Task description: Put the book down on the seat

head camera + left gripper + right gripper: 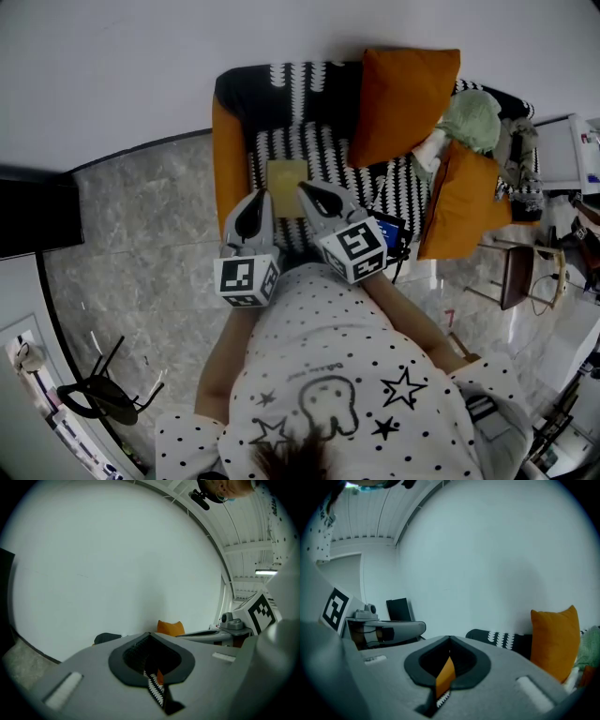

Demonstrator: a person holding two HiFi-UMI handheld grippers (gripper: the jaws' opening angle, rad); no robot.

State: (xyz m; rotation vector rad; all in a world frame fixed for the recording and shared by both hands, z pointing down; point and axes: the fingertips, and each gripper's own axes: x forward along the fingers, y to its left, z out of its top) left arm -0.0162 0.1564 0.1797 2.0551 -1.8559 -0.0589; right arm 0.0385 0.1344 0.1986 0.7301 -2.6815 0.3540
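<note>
Mustard-yellow book is lying flat on the black-and-white seat, left gripper and right gripper hovering at its near edge with fingers clenched empty, so put-down is looking done; next is likely backing both off without nudging it.

Ahead of me a plump orange fabric cushion, second orange cushion to its right, pale green soft bundle between, grey marbled floor at my left.

At the lower centre, the person wears a white shirt printed with black polka dots, outlined stars and a cartoon figure.
</note>
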